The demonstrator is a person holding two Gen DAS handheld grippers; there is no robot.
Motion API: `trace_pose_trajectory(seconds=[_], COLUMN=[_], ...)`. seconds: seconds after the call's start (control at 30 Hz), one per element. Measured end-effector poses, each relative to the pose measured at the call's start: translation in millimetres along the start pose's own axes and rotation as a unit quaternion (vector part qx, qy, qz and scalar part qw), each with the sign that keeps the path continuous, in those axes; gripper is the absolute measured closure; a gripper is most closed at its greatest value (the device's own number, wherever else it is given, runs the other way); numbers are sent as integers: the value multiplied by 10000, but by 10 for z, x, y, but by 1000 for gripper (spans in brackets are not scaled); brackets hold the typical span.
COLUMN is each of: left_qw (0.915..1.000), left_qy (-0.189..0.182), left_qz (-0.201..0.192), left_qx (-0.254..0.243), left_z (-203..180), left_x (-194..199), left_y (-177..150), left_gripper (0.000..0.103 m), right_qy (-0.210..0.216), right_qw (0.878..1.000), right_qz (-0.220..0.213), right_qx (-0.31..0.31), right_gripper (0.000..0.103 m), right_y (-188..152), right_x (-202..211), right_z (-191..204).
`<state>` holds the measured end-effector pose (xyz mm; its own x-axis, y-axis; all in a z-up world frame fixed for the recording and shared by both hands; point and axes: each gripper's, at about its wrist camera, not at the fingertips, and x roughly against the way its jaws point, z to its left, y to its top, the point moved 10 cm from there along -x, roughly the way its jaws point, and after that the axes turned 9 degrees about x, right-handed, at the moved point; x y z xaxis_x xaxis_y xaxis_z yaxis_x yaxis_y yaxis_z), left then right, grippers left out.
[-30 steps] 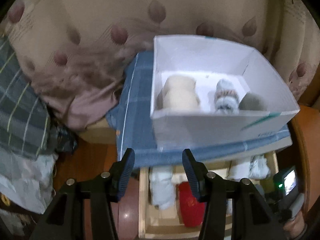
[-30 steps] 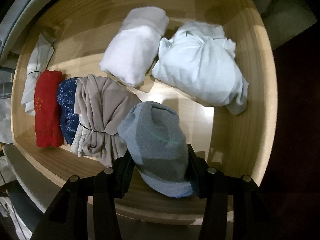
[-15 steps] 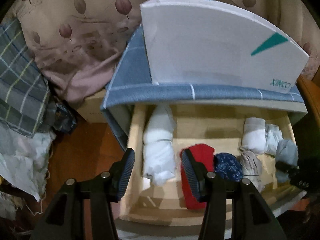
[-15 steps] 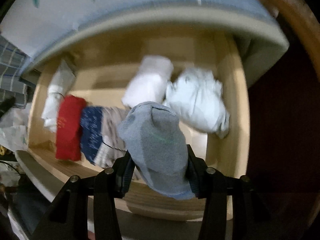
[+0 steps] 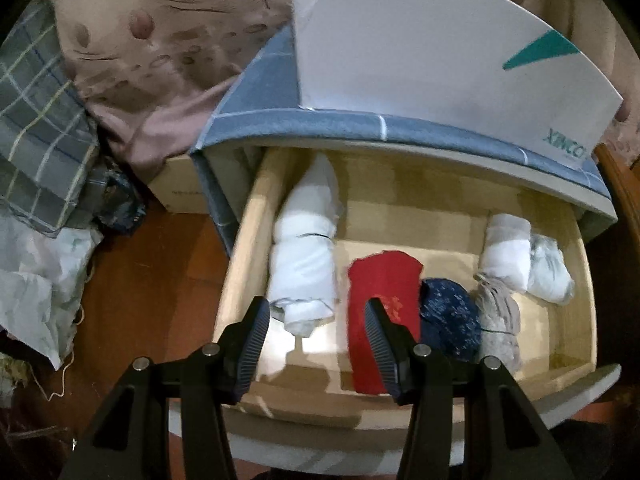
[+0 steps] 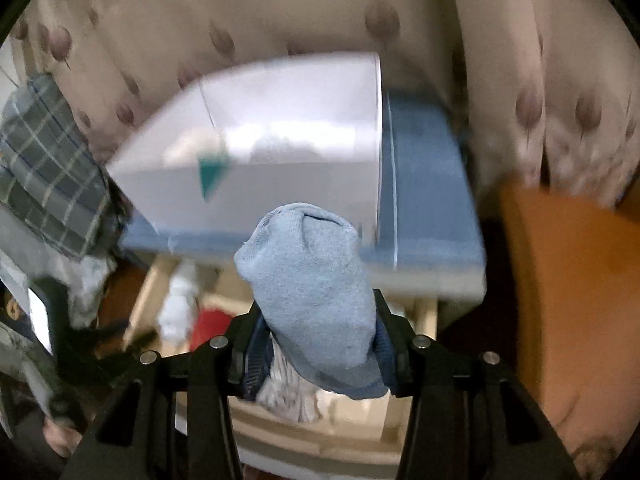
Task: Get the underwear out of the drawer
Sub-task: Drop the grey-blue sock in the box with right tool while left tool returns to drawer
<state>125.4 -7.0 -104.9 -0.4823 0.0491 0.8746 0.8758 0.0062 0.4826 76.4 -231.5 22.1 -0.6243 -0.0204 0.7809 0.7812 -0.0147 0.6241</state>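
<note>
The grey-blue rolled bundle [image 6: 316,296] is soft, knitted-looking cloth with a rounded, folded-in top and a darker band at its lower end; it stands up between the black fingers of the right gripper [image 6: 316,344], whose pads are clamped on its lower sides, and it hangs above the open drawer [image 6: 316,424], in front of the white box [image 6: 280,152], though that view is blurred. The wooden drawer [image 5: 256,240] stands pulled out from under a cabinet top draped in blue checked cloth [image 5: 360,130]; along its left wall lies a long white roll [image 5: 304,256] bound with a thin dark band; beside that, toward the front edge, lies a red roll [image 5: 384,280]; touching its right side is a dark blue patterned roll [image 5: 452,320]; next comes a beige-grey roll [image 5: 500,320]; toward the back right corner sit a second white roll [image 5: 506,250] and a pale crumpled white piece [image 5: 550,270], touching each other. The box [image 5: 432,48], white with a teal triangle, stands on the checked cloth; its inside cannot be made out. The left gripper [image 5: 316,336] hovers over the drawer's front left part with its fingers apart and nothing between them.
</note>
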Motion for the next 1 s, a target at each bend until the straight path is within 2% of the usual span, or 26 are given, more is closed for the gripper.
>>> trace_pose_trajectory(seconds=[0.17,0.3,0.47,0.77,1.0], left_qw=[9998,9996,9993,9985,9981], left_qy=[194,165,129,3,-101], left_qz=[-60,-192,-244,-270,-242], left_qx=[45,98,257,474,555], left_z=[50,75,131,187,189], left_x=[-10,20,33,31,25], left_y=[0,27,49,67,62], left_gripper=[52,52,52,52,52], right_qy=[-77,-27,109,255,238], right_qw=[9981,9974,9987,9993,9974], right_qz=[-581,-698,-504,233,662], right_qx=[169,182,57,-169,-160], right_gripper=[59,59,59,58,56], right_y=[591,1020,1347,1328,1206], right_x=[336,328,36,-673,-988], right_z=[42,64,104,74,78])
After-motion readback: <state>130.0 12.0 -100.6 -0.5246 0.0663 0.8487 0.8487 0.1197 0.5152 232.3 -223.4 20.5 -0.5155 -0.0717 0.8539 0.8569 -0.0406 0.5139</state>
